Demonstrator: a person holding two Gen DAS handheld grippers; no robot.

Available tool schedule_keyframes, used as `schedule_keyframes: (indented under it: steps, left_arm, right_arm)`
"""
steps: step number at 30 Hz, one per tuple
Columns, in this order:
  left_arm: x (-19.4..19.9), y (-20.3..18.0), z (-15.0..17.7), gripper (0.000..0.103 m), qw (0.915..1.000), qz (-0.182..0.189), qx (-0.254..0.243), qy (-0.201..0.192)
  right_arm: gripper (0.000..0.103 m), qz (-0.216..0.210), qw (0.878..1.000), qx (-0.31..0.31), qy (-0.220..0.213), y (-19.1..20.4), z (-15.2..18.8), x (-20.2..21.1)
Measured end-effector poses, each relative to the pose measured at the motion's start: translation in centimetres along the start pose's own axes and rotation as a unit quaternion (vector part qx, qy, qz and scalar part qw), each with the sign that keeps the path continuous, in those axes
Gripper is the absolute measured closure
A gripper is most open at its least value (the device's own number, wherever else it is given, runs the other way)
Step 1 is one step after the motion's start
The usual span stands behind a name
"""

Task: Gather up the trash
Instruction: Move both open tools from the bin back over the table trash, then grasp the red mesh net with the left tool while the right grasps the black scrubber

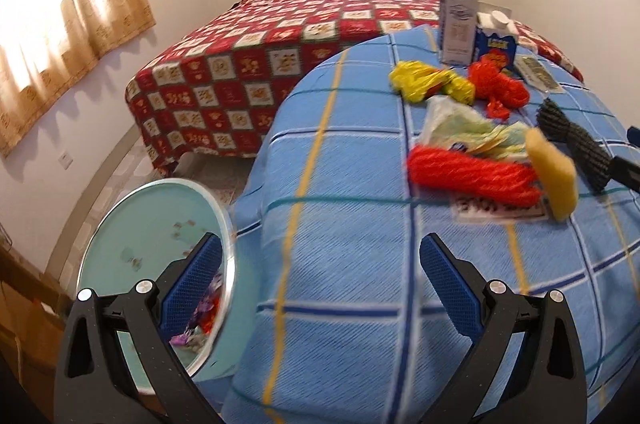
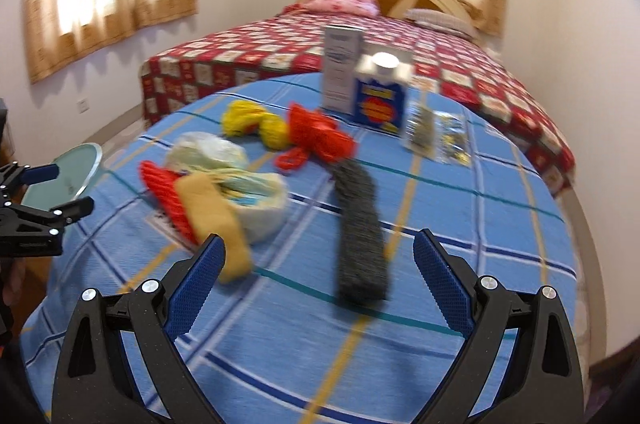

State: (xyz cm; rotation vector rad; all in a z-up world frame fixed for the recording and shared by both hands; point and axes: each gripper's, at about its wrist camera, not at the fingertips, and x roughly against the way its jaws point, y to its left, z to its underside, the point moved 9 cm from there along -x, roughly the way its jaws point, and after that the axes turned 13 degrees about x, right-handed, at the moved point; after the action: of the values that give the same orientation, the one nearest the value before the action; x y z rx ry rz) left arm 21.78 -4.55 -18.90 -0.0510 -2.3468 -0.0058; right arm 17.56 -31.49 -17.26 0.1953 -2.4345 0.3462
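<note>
Hovering: both grippers over a table with a blue plaid cloth (image 1: pixel 344 264), neither touching anything
Left gripper (image 1: pixel 320 284): jaws spread wide, nothing between the blue pads (image 1: pixel 448 288) — only cloth below
Right gripper (image 2: pixel 318 282): jaws wide apart, empty; its tip shows at 3 o'clock in the left wrist view
Left gripper in right view: at 9 o'clock, over the table edge beside the bin
Trash bin (image 1: pixel 132 224): pale teal with a metal rim, at 8 o'clock in the left view, off the table edge, just beside the cloth; coloured scraps (image 1: pixel 200 320) lie inside it
Red mesh bundle (image 1: pixel 472 175): at 2 o'clock in the left view, touching the crumpled pale plastic bag (image 1: pixel 452 119)
Yellow sponge piece (image 2: pixel 216 216): at 10 o'clock from the right jaws, leaning on the pale bag, blurred
Grey scouring strip (image 2: pixel 360 228): lies lengthwise at 12 o'clock in the right view, just ahead of the jaws
Yellow mesh wad (image 2: pixel 252 123): farther back, touching a second red mesh wad (image 2: pixel 320 135)
Boxes: white carton (image 2: pixel 340 67) and blue box (image 2: pixel 380 103) stand upright side by side at the far table edge
Clear packets (image 2: pixel 440 135): flat, right of the blue box — contents too blurred to tell
Background: bed with a red checked cover (image 1: pixel 280 39) behind the table
</note>
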Motion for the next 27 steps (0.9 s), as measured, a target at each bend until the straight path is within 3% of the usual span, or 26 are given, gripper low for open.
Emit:
schedule_keyframes:
  steps: [7,18,22,24,25,26,27]
  left_arm:
    - [-1.5,-4.0,-1.9,0.006,0.9996,0.02,-0.019,-0.005]
    - [-5.2,-7.0,-1.9,0.009,0.9982,0.044,-0.014,0.037]
    - [-4.9,-7.7,-1.7,0.038,0.9953,0.083,-0.017,0.046]
    - [-4.6,-8.4,-1.4,0.064,0.9923,0.109,-0.025,0.053]
    - [-4.3,-8.6,-1.2,0.069,0.9916,0.114,-0.029,0.053]
    - [-4.2,-8.7,-1.2,0.084,0.9915,0.114,-0.032,0.052]
    - [-4.1,-8.8,-1.0,0.092,0.991,0.117,-0.038,0.053]
  right_arm:
    - [0.01,0.05,0.998,-0.034,0.026,-4.5,2.4,-0.8]
    - [0.01,0.05,0.997,-0.054,0.03,-6.1,3.6,-1.1]
    - [0.01,0.045,0.997,-0.053,0.027,-5.8,3.6,-1.1]
    - [0.01,0.042,0.997,-0.057,0.024,-5.7,3.5,-1.1]
    - [0.01,0.041,0.997,-0.057,0.024,-5.7,3.5,-1.1]
    - [0.01,0.041,0.997,-0.056,0.024,-5.6,3.5,-1.1]
    - [0.01,0.039,0.997,-0.057,0.023,-5.5,3.5,-1.0]
